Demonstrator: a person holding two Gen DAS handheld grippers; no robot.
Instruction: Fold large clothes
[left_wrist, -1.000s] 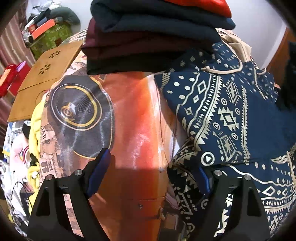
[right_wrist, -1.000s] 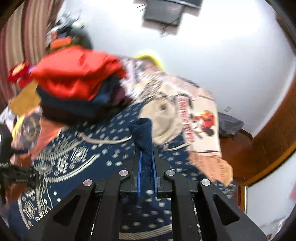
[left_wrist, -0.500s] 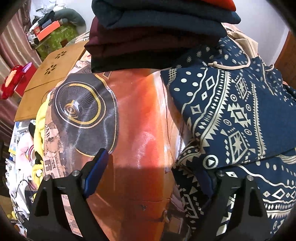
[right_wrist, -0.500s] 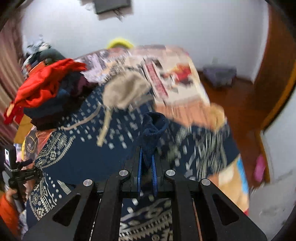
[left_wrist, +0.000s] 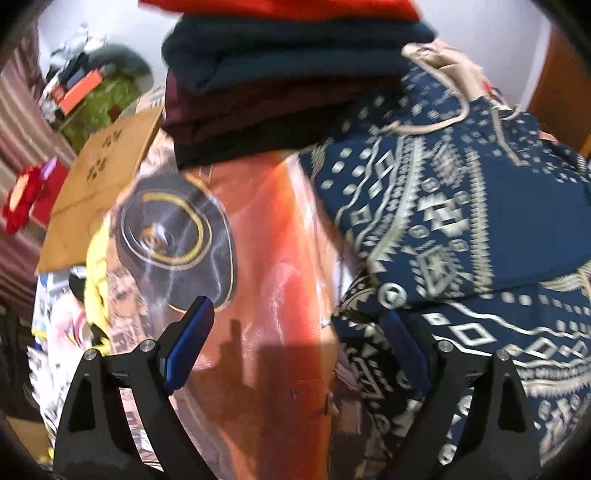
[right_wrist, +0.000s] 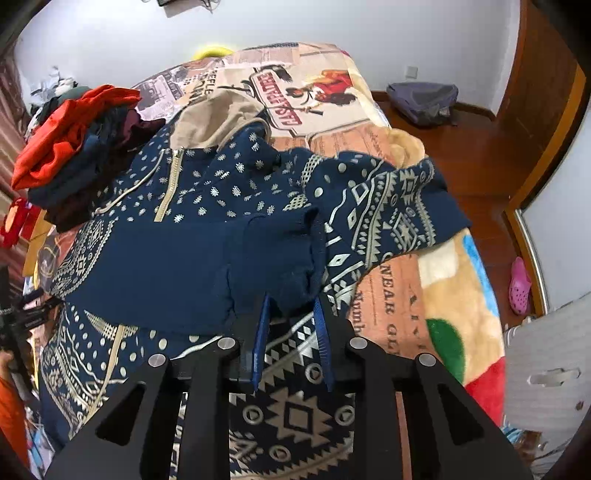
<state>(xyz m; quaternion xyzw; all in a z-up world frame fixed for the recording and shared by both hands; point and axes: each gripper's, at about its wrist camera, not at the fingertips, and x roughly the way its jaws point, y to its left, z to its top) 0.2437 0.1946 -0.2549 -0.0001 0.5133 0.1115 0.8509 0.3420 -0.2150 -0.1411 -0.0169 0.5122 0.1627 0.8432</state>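
A navy hoodie (right_wrist: 166, 258) with a pale geometric print lies spread on the bed, its beige-lined hood (right_wrist: 210, 118) toward the far end. One sleeve is folded across the body, and its plain navy cuff (right_wrist: 288, 266) lies at the tips of my right gripper (right_wrist: 291, 310). The jaws are opening: the blue pads stand apart on either side of the cuff with a gap showing. My left gripper (left_wrist: 295, 312) is open wide over the orange blanket (left_wrist: 280, 240), holding nothing, with its right finger at the hoodie's (left_wrist: 461, 206) side edge.
A stack of folded clothes (left_wrist: 288, 74), red on top, sits on the bed beside the hoodie's shoulder (right_wrist: 74, 147). A brown board (left_wrist: 99, 173) lies beyond the bed's left edge. On the wooden floor are a grey backpack (right_wrist: 421, 99) and a pink shoe (right_wrist: 519, 284).
My right gripper swung down and across with the sleeve cuff, laid it over the hoodie's body, and its jaws have parted. The left gripper stayed open and shifted only slightly.
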